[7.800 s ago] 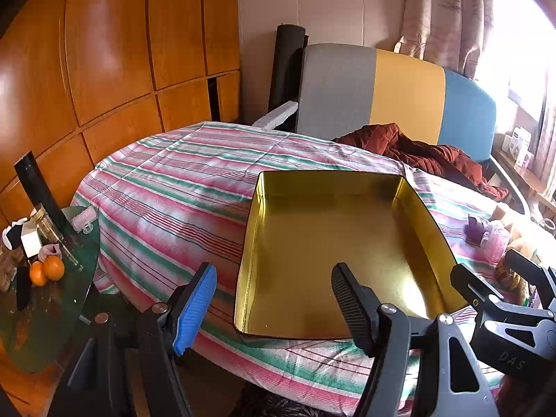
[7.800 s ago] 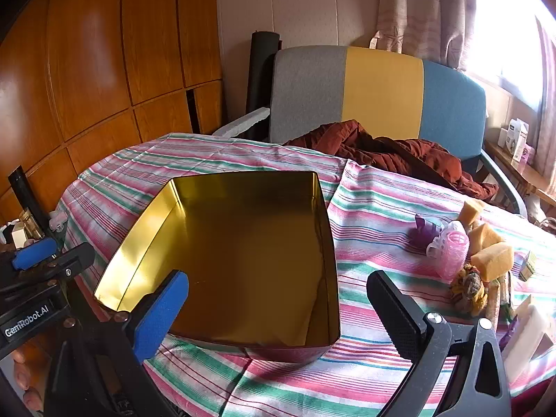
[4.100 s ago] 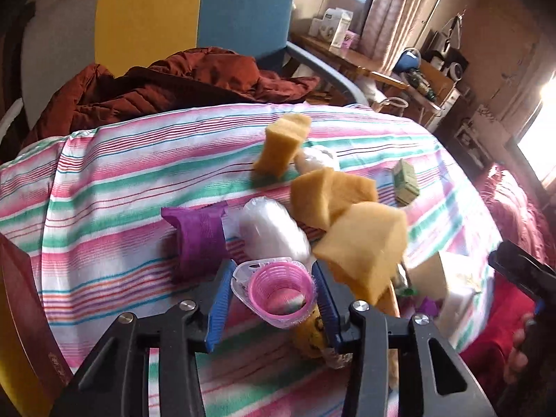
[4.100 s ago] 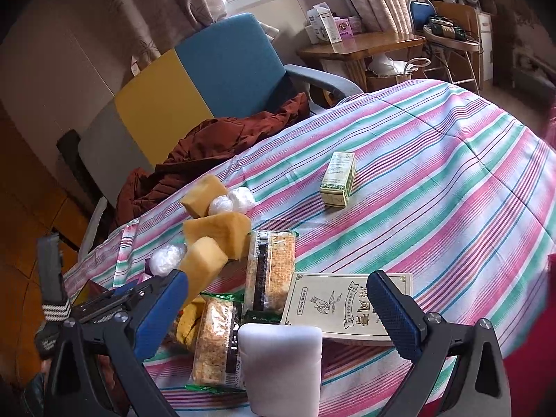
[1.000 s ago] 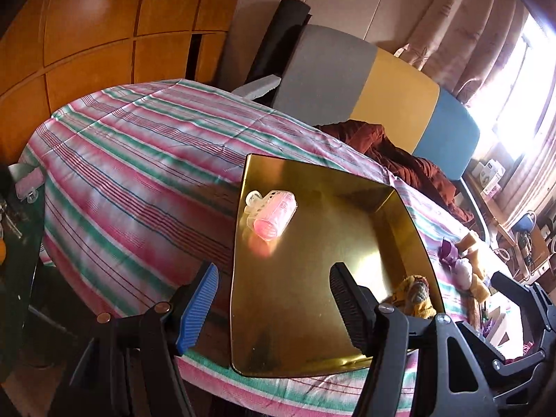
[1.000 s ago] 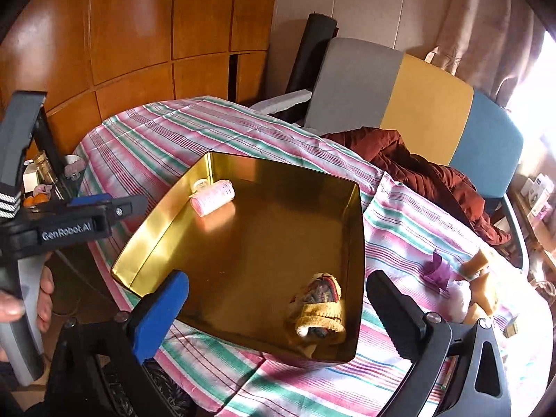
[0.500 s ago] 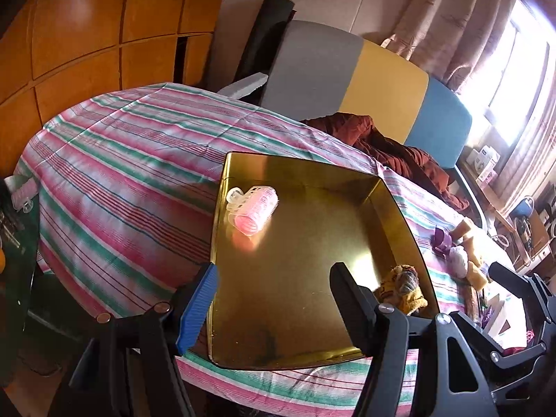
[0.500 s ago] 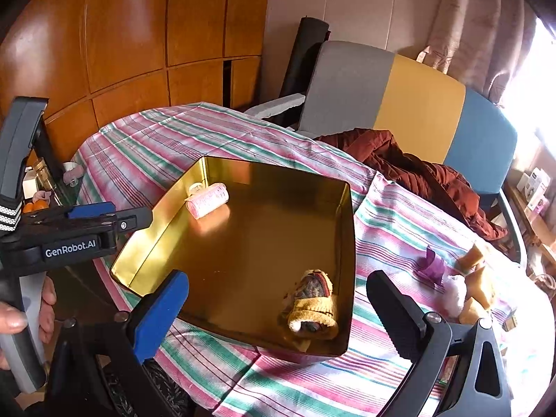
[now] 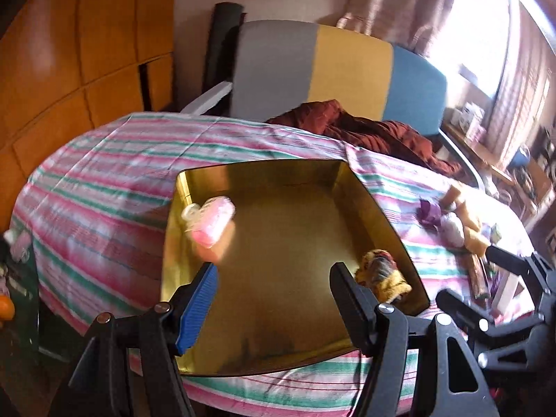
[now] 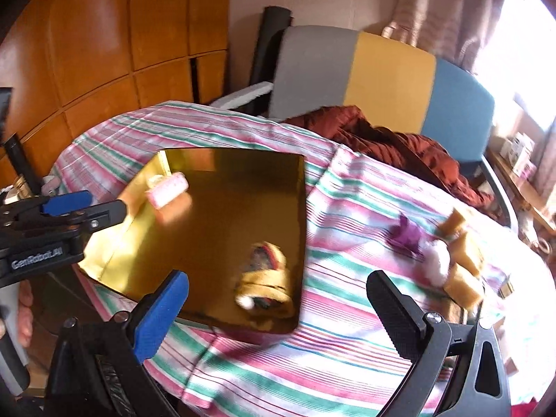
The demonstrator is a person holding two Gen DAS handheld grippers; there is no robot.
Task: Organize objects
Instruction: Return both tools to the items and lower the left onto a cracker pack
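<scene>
— What's in the gold tray [image 9: 378,222] right now?

— Two things. A pink hair roller [image 9: 210,224] lies near the far left corner, close against the left wall. A little yellow striped plush toy [image 9: 382,274] lies toward the near right corner, beside the right wall. The pair sit well apart, with bare gold floor between them.

— And the tray itself?

— It rests on the desk [image 10: 347,340], which is covered in a pink, green and white striped cloth, near the front edge.

— What are the tongs doing?

— The left tongs [image 9: 272,285] hang over the near part of the tray, jaws standing apart, nothing between them. The right tongs [image 10: 278,295] are spread wide and also empty, above the tray's near right corner and the cloth beside it. From the right wrist view I can see a hand [image 10: 24,312] gripping the left tool's handle at the left edge.

— Anything still out on the cloth?

— Off to the right of the tray there's a cluster: a purple piece [image 10: 406,234], a white fluffy ball [image 10: 436,260], and some yellow sponge blocks [image 10: 464,286]. It's blurred, so I can't make out finer detail. Behind the desk stands a chair [image 9: 351,69] in grey, yellow and blue, with a rust-red garment [image 9: 365,132] heaped on it.
</scene>
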